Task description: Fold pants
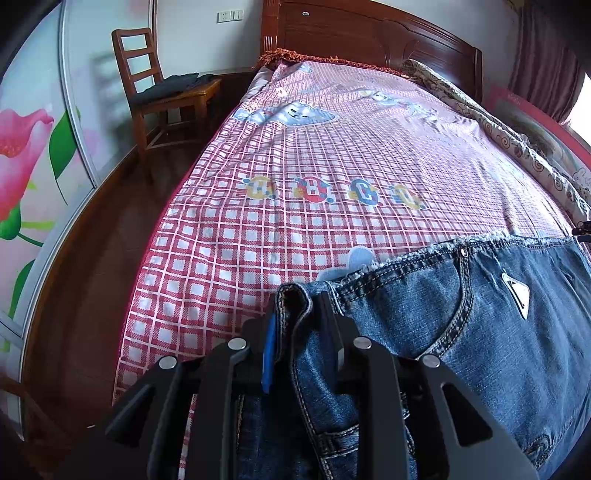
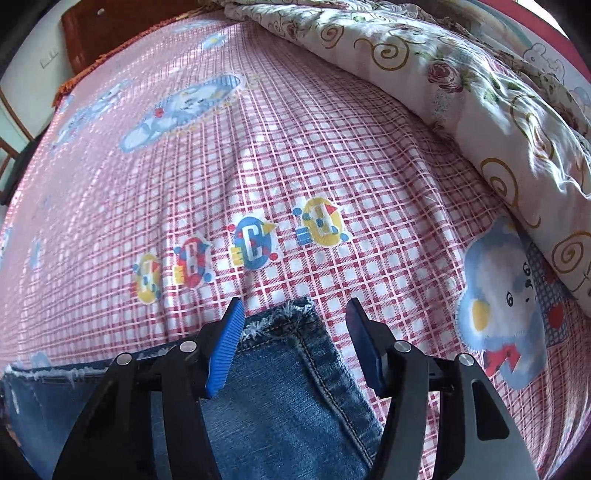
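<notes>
Blue jeans (image 1: 461, 332) lie on the pink checked bed sheet (image 1: 295, 155) at the near edge, pocket and frayed waist edge up. My left gripper (image 1: 299, 306) is shut on a bunched fold of the jeans' waistband, which fills the narrow gap between its fingers. In the right wrist view a jeans leg (image 2: 288, 369) with a frayed hem lies flat on the sheet (image 2: 258, 147). My right gripper (image 2: 295, 308) stands open just above that hem, one blue pad on each side of the leg end, neither pad pressing on it.
A rolled floral quilt (image 2: 461, 92) runs along the right side of the bed. The wooden headboard (image 1: 369, 33) is at the far end. A wooden chair (image 1: 155, 85) with dark clothes stands left of the bed, by a flowered wardrobe door (image 1: 29, 147).
</notes>
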`<state>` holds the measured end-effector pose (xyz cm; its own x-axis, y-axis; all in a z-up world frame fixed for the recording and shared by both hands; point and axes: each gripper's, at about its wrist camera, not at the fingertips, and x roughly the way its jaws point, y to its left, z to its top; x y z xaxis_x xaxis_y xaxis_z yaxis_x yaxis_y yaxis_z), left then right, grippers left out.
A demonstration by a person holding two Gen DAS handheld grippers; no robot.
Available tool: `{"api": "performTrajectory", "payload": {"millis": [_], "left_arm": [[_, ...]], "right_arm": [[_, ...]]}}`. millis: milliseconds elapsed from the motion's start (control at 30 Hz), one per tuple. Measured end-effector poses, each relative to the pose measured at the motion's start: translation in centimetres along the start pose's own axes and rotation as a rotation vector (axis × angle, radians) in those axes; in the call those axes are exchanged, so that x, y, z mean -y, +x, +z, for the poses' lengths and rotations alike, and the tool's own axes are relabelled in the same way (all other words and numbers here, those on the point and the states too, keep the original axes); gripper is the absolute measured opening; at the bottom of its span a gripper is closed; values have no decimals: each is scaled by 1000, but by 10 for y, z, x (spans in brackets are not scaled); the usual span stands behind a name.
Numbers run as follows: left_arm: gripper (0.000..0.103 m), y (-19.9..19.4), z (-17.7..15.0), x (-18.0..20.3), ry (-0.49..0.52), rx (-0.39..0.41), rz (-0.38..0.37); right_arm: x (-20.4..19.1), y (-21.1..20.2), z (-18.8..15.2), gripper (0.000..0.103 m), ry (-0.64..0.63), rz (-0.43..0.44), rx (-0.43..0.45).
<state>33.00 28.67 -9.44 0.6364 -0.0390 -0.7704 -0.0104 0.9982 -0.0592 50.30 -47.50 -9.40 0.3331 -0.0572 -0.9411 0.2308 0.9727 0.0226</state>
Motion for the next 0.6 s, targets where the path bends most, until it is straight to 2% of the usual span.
{"api": "performTrajectory", "payload": {"millis": [67, 100, 133, 167, 200, 300, 367, 400, 433, 500, 600], "left_arm": [[22, 0, 0, 1, 5, 0, 6], [22, 0, 0, 3, 11, -1, 13], [22, 0, 0, 5, 17, -1, 21], [22, 0, 0, 6, 22, -1, 26], [22, 0, 0, 6, 25, -2, 30], [23, 0, 1, 14, 60, -5, 72], [22, 1, 3, 26, 117, -8, 130], [19, -2, 6, 31, 138, -10, 155], [11, -6, 9, 34, 146, -9, 158], [8, -23, 14, 29, 81, 23, 125], [8, -68, 17, 18, -49, 137, 4]], "right_arm": [[-5, 10, 3, 54, -34, -16, 1], [-8, 12, 3, 49, -56, -21, 14], [-12, 12, 3, 31, -78, -27, 31], [-20, 9, 3, 19, -122, -60, 58], [-29, 7, -1, 15, -158, -99, 66], [-51, -11, -13, 12, -256, -159, 102], [-47, -32, -21, 12, -242, -153, 148], [-40, -48, -25, 12, -215, -147, 177], [-31, -66, -28, 12, -183, -133, 205], [-13, -104, -38, 12, -159, -91, 256], [1, -159, -67, 12, -184, -41, 333]]}}
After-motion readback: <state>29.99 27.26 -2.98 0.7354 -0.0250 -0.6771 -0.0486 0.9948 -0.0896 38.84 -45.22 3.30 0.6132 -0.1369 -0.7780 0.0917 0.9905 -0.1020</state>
